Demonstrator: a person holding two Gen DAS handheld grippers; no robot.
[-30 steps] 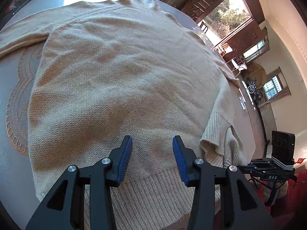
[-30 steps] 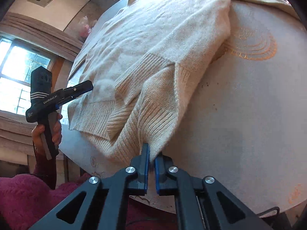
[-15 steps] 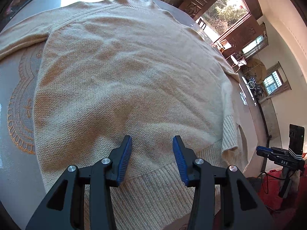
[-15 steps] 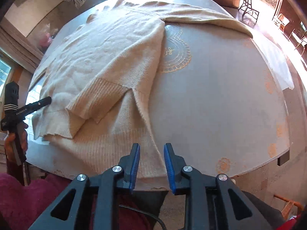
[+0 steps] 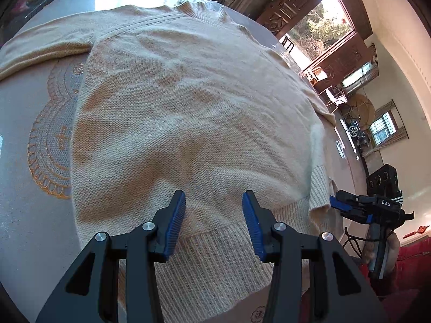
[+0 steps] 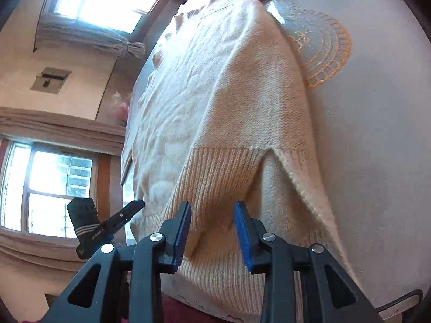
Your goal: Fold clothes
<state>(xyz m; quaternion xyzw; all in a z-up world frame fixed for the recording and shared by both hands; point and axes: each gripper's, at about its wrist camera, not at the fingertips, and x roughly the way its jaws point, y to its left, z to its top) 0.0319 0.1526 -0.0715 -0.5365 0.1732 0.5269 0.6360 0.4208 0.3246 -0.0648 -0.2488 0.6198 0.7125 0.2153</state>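
Above sweater, parted hand-held grippers

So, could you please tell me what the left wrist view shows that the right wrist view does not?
Only the left wrist view shows the sweater's collar, one spread sleeve, and the right tool from outside. Only the right wrist view shows the side slit in the ribbed hem and the left tool from outside. Both show the beige sweater flat on the table, both tools open.
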